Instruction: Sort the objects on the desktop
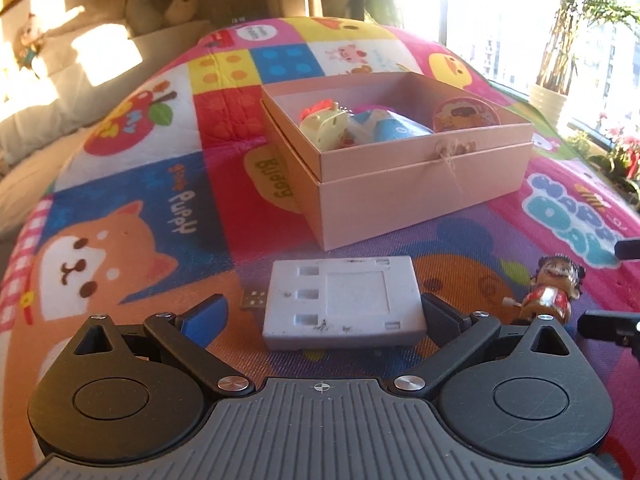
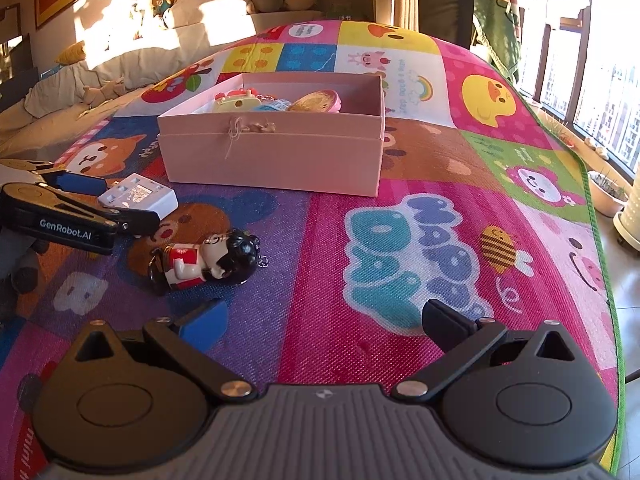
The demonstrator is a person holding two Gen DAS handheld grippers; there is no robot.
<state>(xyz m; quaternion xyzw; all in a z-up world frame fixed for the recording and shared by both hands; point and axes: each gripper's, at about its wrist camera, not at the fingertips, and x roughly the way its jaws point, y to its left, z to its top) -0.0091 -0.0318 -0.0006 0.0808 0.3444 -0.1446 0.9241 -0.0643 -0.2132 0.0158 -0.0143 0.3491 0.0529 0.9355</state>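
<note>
**Grey adapter sits between the left fingers, ready to be pinched**

The grey adapter (image 1: 343, 303) lies flat on the play mat (image 1: 132, 184), just in front of the pink box (image 1: 404, 184) and between that box and the left gripper (image 1: 320, 316). The left fingers (image 1: 202, 318) stand apart, one on each side of the adapter; the right-hand one looks to be touching or nearly touching its edge, the other is clear of it. A short USB plug juts from the adapter's left side.

It looks like a rigid plastic shell, light, with smooth, slightly scuffed faces, so it should neither give nor crush under a squeeze. The best hold is likely across its two long side walls, near the middle, clear of the plug so the fingers close on flat plastic. Smooth plastic may slip if pinched near a rounded corner.

The doll figure (image 2: 206, 260) lies on its side to the right of the adapter, further from the box. It seems hard, glossy and rounded, so its torso is probably the steadiest place to take it. The right gripper (image 2: 320, 322) hovers over bare mat with fingers wide apart, holding nothing.
</note>
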